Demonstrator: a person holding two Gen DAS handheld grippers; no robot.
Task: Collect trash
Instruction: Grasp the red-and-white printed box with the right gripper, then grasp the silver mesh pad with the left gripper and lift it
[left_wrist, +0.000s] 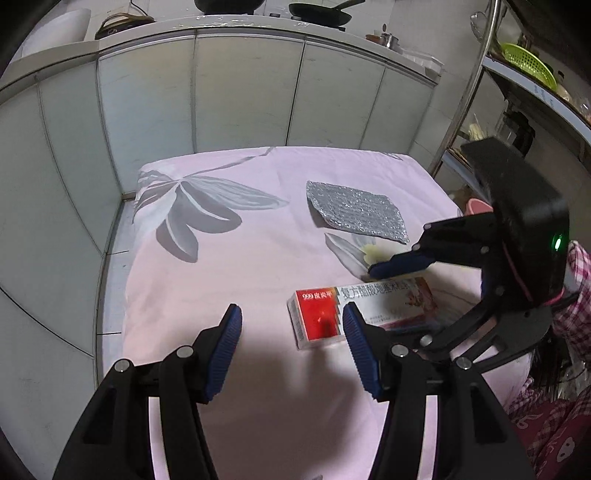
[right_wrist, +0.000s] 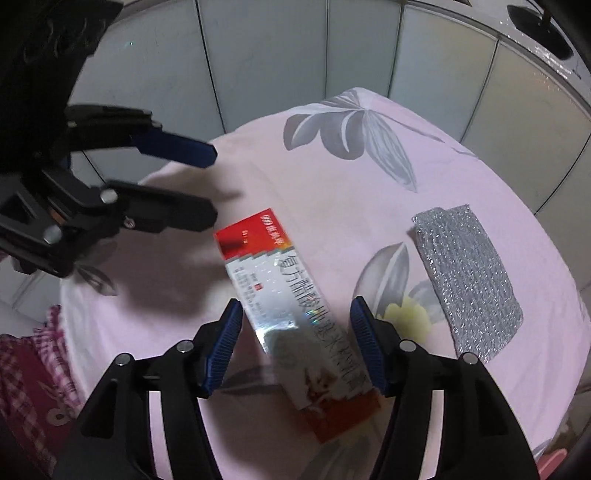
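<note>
A long red-and-silver medicine box (left_wrist: 365, 314) lies flat on the pink flowered cloth (left_wrist: 258, 258). In the right wrist view the box (right_wrist: 288, 310) lies between the open jaws of my right gripper (right_wrist: 295, 310), whose blue pads stand apart from its sides. My left gripper (left_wrist: 291, 317) is open and empty, just left of the box's red end. A silver foil sheet (left_wrist: 354, 210) lies flat farther back; it also shows in the right wrist view (right_wrist: 469, 273). The right gripper (left_wrist: 399, 264) shows from the side, and the left gripper (right_wrist: 212, 184) shows at upper left.
The cloth (right_wrist: 332, 166) covers a small table set against white cabinet doors (left_wrist: 240, 92). A metal rack (left_wrist: 480, 74) with a green basket (left_wrist: 528, 62) stands at the right. Pans (left_wrist: 321, 14) sit on the counter behind. Red checked fabric (right_wrist: 29, 369) hangs at the near edge.
</note>
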